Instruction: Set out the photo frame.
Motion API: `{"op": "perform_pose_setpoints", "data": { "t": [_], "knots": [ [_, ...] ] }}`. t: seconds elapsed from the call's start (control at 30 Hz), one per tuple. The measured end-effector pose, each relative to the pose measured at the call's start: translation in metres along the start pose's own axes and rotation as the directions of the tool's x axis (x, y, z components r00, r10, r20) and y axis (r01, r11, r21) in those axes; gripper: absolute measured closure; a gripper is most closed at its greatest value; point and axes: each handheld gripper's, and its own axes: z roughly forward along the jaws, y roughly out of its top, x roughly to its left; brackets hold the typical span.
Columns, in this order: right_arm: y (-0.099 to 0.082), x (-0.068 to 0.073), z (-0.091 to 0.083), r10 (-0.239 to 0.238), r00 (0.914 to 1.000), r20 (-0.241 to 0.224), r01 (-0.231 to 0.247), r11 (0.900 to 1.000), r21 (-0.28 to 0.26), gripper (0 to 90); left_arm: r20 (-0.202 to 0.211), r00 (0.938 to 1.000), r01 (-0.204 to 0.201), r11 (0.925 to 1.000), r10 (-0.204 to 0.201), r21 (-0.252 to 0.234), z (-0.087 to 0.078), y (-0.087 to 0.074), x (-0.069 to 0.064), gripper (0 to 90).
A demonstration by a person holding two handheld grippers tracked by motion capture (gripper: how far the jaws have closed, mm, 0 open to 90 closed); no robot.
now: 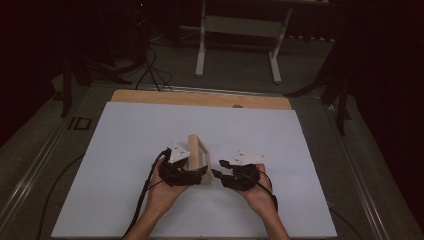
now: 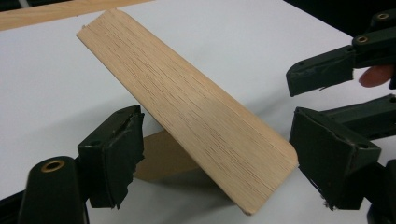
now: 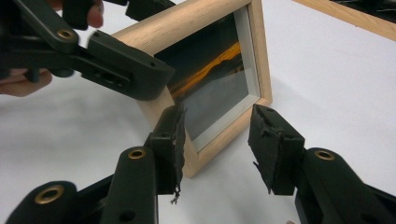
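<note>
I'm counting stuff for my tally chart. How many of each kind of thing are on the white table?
Wooden picture frame: 1
Black gripper: 2, the left gripper and the right gripper
Hand: 2, the left hand and the right hand
White table top: 1
Total: 6

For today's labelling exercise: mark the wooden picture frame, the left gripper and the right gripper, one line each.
wooden picture frame (image 3: 259, 51), right gripper view, on its side rail.
left gripper (image 1: 200, 176), high view, midway between its fingertips at the frame.
right gripper (image 3: 215, 140), right gripper view, gap midway between its fingertips.
</note>
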Motion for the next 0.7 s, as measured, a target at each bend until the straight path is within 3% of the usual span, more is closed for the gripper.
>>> {"op": "perform_pose_setpoints", "data": {
  "t": [0.2,0.3,0.43,0.7],
  "knots": [
    [-0.0002,-0.0005,-0.0005,0.002,1.0000,0.001,-0.002,1.0000,-0.002,55.1,-0.016,0.9993,0.033,0.9993,-0.033,0.019,0.0067,-0.0005,0.0002,22.2],
    [-0.0004,-0.0007,-0.0005,0.002,1.0000,0.001,-0.002,1.0000,-0.002,55.1,-0.004,0.9984,0.057,0.9983,-0.057,0.013,0.0089,-0.0004,-0.0004,25.7],
    [-0.0008,-0.0019,-0.0017,0.008,1.0000,0.002,-0.008,0.9999,-0.006,55.1,-0.009,0.9989,0.046,0.9985,-0.046,0.030,0.0097,-0.0015,-0.0006,31.0],
    [-0.0004,-0.0035,-0.0040,0.011,0.9999,0.004,-0.011,0.9998,-0.014,55.1,0.002,0.9988,0.048,0.9983,-0.048,0.034,0.0085,-0.0014,0.0011,33.0]
  ]
}}
